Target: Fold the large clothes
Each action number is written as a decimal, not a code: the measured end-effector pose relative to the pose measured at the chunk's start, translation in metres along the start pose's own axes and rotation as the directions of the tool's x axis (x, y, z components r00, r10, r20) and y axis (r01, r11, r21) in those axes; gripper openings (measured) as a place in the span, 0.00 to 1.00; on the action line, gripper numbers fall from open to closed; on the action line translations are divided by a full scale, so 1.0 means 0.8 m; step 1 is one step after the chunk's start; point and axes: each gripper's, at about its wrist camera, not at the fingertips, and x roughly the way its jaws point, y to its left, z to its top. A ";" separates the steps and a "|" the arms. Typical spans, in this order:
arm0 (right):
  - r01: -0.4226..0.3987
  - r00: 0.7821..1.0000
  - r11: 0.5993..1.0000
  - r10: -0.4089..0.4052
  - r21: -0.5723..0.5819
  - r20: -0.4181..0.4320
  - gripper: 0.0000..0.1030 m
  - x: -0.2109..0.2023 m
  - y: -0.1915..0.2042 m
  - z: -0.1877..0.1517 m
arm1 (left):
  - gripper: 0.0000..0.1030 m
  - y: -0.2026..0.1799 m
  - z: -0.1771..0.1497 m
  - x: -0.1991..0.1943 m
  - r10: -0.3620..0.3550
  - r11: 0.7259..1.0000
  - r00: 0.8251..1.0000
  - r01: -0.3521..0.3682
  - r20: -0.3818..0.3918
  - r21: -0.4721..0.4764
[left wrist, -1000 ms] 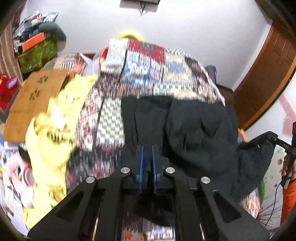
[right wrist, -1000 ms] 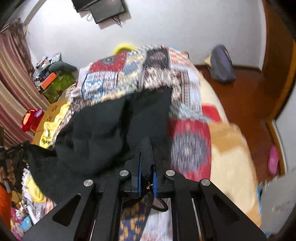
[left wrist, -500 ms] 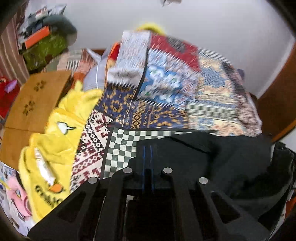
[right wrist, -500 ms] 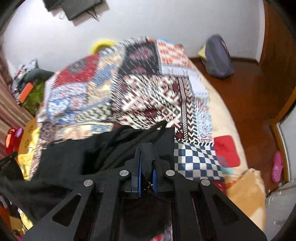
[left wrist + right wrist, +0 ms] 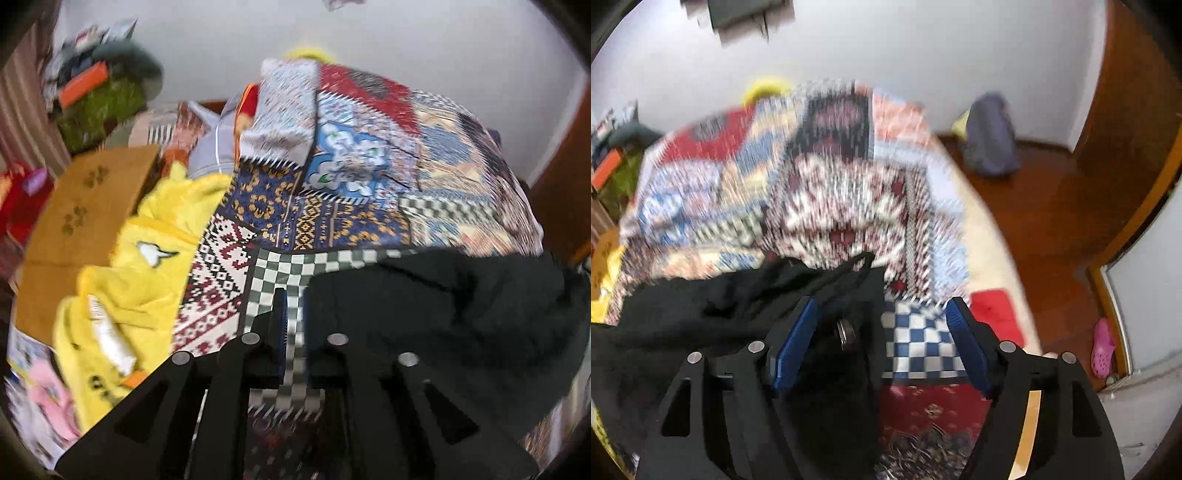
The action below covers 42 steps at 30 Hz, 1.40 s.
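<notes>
There is one black garment (image 5: 443,314) on one patchwork quilt (image 5: 332,221), one yellow plush toy (image 5: 147,258), one cardboard box (image 5: 85,206), one grey bag (image 5: 991,136), one pink shoe (image 5: 1104,347), and two grippers, left gripper (image 5: 293,321) and right gripper (image 5: 882,332).

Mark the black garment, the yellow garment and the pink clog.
black garment (image 5: 443,314), left wrist view, its middle
yellow garment (image 5: 147,273), left wrist view, upper part
pink clog (image 5: 1103,345), right wrist view, its middle
</notes>
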 end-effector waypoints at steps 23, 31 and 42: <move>-0.274 0.962 0.932 0.268 -0.236 -0.059 0.77 -0.060 0.174 -0.108 | 0.52 -0.168 -0.083 -0.028 -0.186 0.973 0.982 0.188 -0.022 0.132; -0.245 0.968 0.953 0.233 -0.179 -0.090 0.87 0.022 0.182 -0.080 | 0.58 -0.163 -0.042 0.057 -0.193 0.980 0.978 0.196 -0.075 0.043; -0.209 0.978 0.959 0.199 -0.191 -0.068 0.90 0.009 0.182 -0.083 | 0.63 -0.154 -0.053 0.037 -0.153 0.987 0.988 0.154 -0.030 0.043</move>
